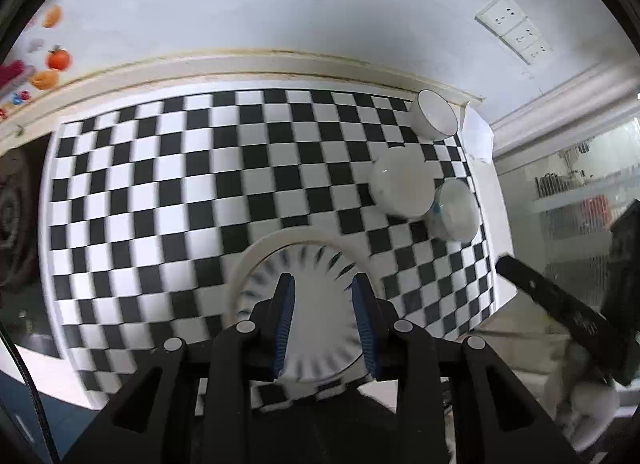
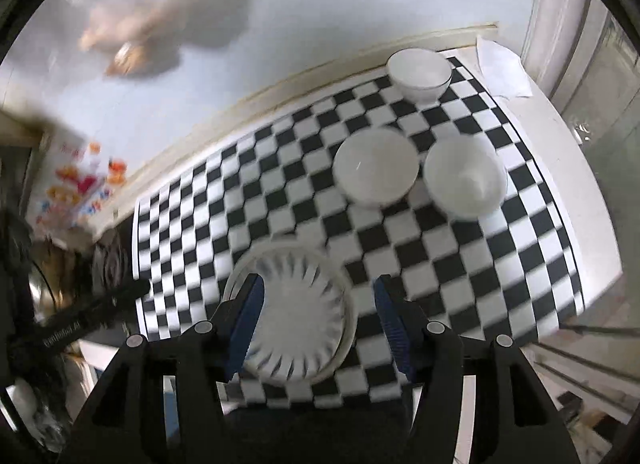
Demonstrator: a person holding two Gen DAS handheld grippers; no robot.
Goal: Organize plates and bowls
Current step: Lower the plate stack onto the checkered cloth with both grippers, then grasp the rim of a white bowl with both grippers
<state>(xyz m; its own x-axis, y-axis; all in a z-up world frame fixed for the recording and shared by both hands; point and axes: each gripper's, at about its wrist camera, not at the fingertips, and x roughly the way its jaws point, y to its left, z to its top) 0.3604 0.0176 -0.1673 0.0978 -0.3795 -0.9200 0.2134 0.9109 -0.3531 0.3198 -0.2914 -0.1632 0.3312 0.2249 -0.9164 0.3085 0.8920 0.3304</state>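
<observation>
A white plate with dark ray marks (image 1: 308, 264) (image 2: 300, 316) lies on a larger plain plate (image 1: 254, 254) at the near side of the checked cloth (image 1: 160, 184). My left gripper (image 1: 324, 284) hovers over it, its blue pads a little apart with nothing between them. My right gripper (image 2: 320, 282) is open wide above the plate's right rim. Three white bowls stand at the far right: one by the wall (image 1: 434, 114) (image 2: 420, 72), a middle one (image 1: 402, 182) (image 2: 376, 166), and one with a blue mark (image 1: 456, 210) (image 2: 464, 176).
A white sheet (image 1: 476, 136) (image 2: 504, 68) lies at the cloth's far right corner. Wall sockets (image 1: 514, 30) and fruit stickers (image 1: 56, 60) are on the wall behind. The table ends just right of the bowls, beside a glass door (image 1: 580, 192). The other gripper's black body (image 1: 560, 304) shows at right.
</observation>
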